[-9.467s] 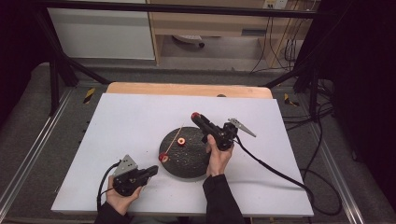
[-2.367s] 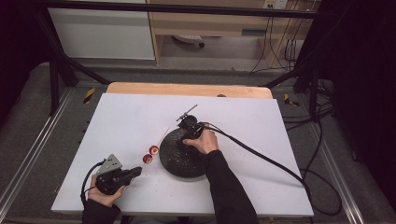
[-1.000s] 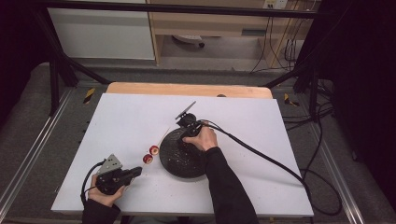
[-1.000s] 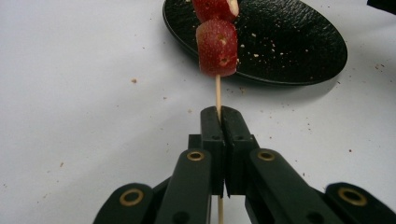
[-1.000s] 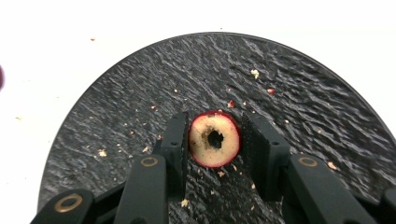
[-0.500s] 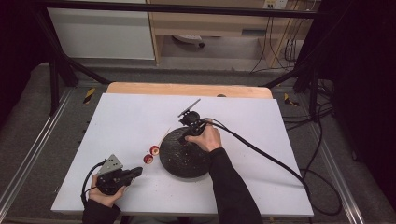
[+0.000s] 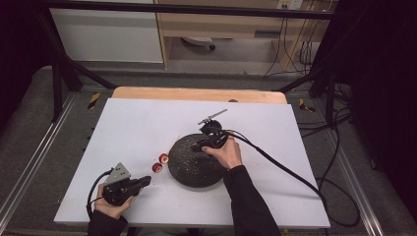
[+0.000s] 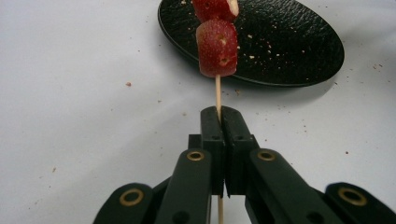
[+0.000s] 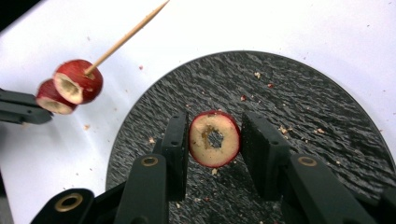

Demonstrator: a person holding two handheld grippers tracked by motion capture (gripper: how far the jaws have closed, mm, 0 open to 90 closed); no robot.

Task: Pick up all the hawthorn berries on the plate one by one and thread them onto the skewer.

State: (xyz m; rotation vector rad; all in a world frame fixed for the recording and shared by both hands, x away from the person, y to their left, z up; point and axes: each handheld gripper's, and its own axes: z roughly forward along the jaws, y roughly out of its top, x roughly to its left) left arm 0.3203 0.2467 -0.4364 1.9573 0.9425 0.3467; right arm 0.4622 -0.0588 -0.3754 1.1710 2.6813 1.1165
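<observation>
At the lower left of the high view, the left claw (image 7: 145,181) rests on the tabletop (image 7: 137,123), jaws pressed fully together on a thin wooden skewer (image 8: 217,95). This grip near the blunt end probably keeps the stick steady and its point free. Two red fruit slices (image 7: 160,162) are already threaded on it, just left of the black plate (image 7: 189,172). Right of centre, the right claw (image 9: 212,140) hangs over the plate, jaws partly apart around a third cored slice (image 9: 215,138); whether they pinch it yet I cannot tell. Crumbs dot the plate, but nothing blocks the way to the skewer tip.
</observation>
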